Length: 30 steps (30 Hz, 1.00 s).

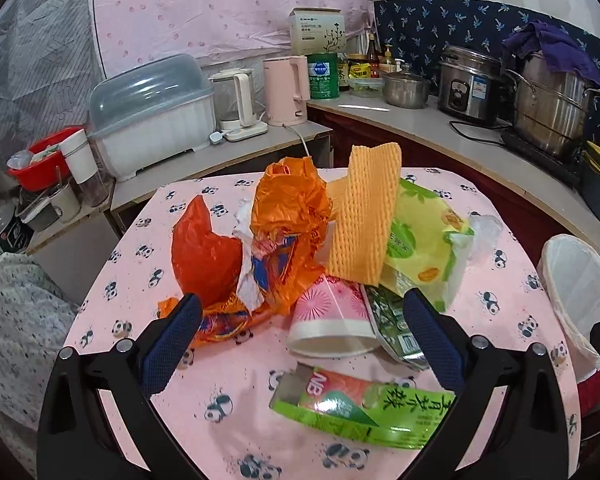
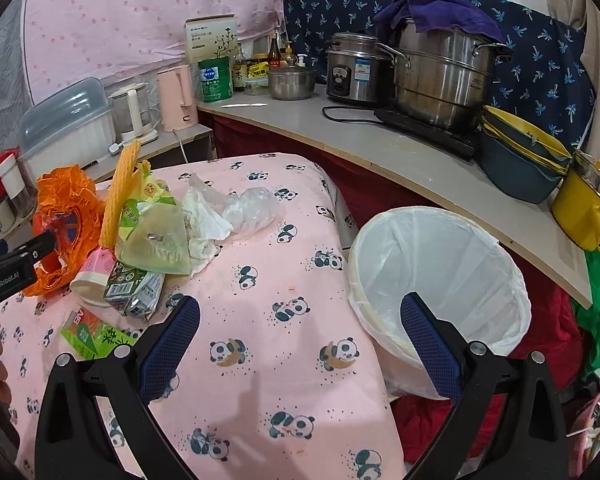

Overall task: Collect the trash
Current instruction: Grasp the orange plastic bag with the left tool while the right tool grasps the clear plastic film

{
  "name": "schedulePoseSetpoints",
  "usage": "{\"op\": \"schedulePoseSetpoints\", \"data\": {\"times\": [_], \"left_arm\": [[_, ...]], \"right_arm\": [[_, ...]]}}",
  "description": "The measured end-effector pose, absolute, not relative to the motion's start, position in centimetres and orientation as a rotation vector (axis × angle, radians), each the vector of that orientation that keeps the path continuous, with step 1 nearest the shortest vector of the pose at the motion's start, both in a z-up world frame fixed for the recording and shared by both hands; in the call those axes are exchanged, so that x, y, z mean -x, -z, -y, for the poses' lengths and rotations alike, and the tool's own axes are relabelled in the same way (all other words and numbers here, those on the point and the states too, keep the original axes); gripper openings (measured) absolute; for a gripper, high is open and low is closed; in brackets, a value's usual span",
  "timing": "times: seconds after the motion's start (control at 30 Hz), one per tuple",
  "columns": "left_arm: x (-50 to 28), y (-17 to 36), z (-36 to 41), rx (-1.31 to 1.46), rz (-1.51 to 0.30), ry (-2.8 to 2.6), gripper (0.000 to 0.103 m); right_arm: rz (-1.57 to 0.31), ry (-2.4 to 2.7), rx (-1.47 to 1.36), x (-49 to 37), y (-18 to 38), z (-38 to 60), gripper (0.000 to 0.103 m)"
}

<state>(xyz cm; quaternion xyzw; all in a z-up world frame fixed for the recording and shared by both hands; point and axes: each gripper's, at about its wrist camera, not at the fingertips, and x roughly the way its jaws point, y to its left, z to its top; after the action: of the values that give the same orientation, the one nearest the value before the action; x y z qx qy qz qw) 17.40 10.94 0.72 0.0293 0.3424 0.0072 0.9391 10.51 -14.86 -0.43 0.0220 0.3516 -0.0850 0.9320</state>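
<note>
A pile of trash lies on the pink panda tablecloth: an orange plastic bag, a red wrapper, a yellow foam net, a green-yellow packet, a pink paper cup on its side, a dark green carton and a green wrapper. My left gripper is open and empty, just above the cup and green wrapper. My right gripper is open and empty over the cloth, beside the white-lined trash bin. White tissue and clear plastic lie by the pile.
A curved counter behind the table holds a steamer pot, a rice cooker, stacked bowls and a yellow pot. A side shelf holds a pink kettle and a dish box. The bin stands off the table's right edge.
</note>
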Motion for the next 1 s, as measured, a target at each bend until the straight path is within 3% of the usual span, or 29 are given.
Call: {"op": "schedulePoseSetpoints", "data": {"times": [0.3,0.5,0.57,0.6,0.77,1.0], "left_arm": [[-21.8,0.3,-12.0,-0.058,-0.698,0.001,0.084],[-23.1,0.4,-12.1,-0.043,-0.715,0.043,0.056],[-23.1,0.4,-12.0,-0.039,-0.714,0.048,0.038],[-23.0,0.3,-12.0,-0.037,-0.712,0.058,0.038],[-22.7,-0.5,-11.9,-0.019,-0.689,0.085,0.025],[-22.4,-1.4,-11.8,-0.001,-0.671,0.108,0.024]], "right_arm": [[-0.752,0.149,-0.070,-16.0,1.7,14.4,0.096],[-0.758,0.136,-0.083,-19.9,2.0,14.1,0.096],[-0.755,0.138,-0.087,-21.2,2.1,14.2,0.095],[-0.758,0.138,-0.092,-21.9,2.2,14.3,0.094],[-0.812,0.120,-0.154,-25.5,3.8,15.1,0.071],[-0.872,0.116,-0.209,-29.5,6.4,15.7,0.056]]}}
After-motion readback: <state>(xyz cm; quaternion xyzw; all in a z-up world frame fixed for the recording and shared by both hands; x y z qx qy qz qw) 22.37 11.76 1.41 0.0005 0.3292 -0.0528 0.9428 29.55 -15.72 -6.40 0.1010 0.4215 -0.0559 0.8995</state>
